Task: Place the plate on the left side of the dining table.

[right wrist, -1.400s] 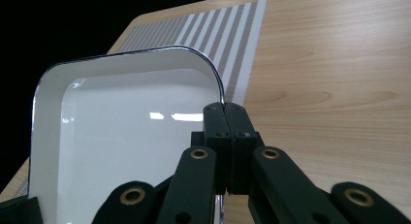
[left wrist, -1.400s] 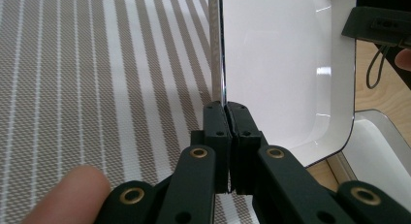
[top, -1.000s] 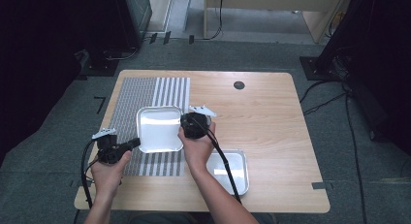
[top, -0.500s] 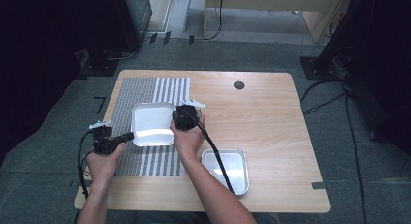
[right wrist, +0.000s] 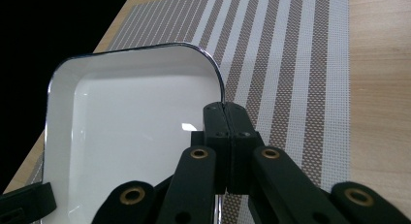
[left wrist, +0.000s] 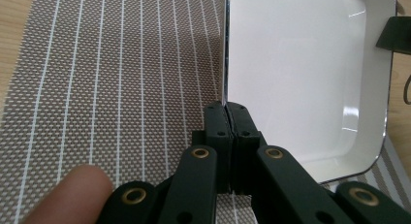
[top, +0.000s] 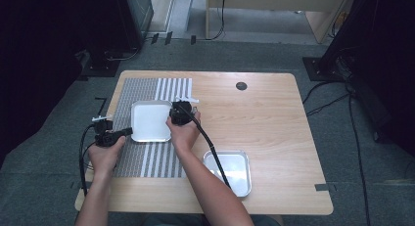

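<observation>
White tray (top: 150,120) held between the two grippers over the striped placemat (top: 147,160), at the left half of the wooden table (top: 274,118). Tray is a rounded rectangle, open side up, close to level; long axis is hard to fix, near square in the high view, its sides running parallel with the mat's stripes and the table edges. Whether its base touches the mat or hangs just above it cannot be told.

Surroundings, taken from the grippers: a second, metal tray (top: 229,170) lies nearer the person than the right gripper (top: 182,111), well apart from it, with that gripper's cable trailing over it. A dark round hole (top: 241,85) in the table top sits beyond and to the outside of the right gripper, well apart. Nothing stands between the grippers but the white tray itself. Mat stripes are fine under the left gripper (top: 128,132) and broad beyond the right one.

Left gripper: in the left gripper view the jaws are pressed together on the tray's thin rim (left wrist: 226,64), rim edge running straight out from the jaw tips; the tray (left wrist: 305,78) spreads to one side, the fine-striped mat (left wrist: 111,78) to the other. A fingertip (left wrist: 72,192) shows beside the linkage.

Right gripper (right wrist: 224,107): jaws likewise clamped together on the opposite rim, just short of a rounded corner (right wrist: 213,64); white tray floor (right wrist: 131,136) to one side, broad stripes (right wrist: 286,64) to the other
</observation>
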Motion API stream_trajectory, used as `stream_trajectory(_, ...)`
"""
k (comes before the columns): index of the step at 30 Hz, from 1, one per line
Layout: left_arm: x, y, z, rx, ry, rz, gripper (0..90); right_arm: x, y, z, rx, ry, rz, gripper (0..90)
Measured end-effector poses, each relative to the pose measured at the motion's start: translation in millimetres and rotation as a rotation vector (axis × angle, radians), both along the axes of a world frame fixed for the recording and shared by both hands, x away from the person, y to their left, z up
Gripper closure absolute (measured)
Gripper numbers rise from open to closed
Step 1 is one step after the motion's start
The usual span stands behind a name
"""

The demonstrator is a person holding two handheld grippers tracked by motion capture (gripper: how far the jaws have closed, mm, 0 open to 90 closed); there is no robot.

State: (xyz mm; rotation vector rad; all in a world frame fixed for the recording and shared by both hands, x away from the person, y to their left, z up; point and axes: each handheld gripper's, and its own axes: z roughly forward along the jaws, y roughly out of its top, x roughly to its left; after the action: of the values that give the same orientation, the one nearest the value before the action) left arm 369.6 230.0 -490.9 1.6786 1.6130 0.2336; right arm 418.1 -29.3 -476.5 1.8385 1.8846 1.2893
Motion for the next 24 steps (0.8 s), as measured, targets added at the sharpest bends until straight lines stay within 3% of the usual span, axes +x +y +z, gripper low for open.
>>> stream_trajectory(7,12.7,0.4,-1.9,0.046,-0.022,0.024,90.0,12.4,5.5,-4.9,0.015,0.013,-0.013,90.0)
stream_trajectory(12,20.9,2.2,-8.2,0.036,-0.063,0.058,89.8,22.8,9.4,-9.7,0.021,0.035,-0.032,89.3)
stream_trajectory(15,27.8,2.3,-8.2,0.043,-0.052,0.056,89.7,28.1,10.5,-13.4,0.032,0.06,-0.047,88.7)
stream_trajectory(19,34.1,3.9,-11.3,0.015,-0.043,0.068,90.0,35.9,11.5,-20.5,0.027,0.084,-0.059,87.7)
stream_trajectory(24,36.6,3.9,-13.1,0.012,-0.046,0.091,90.0,44.5,13.8,-26.7,0.029,0.108,-0.065,87.4)
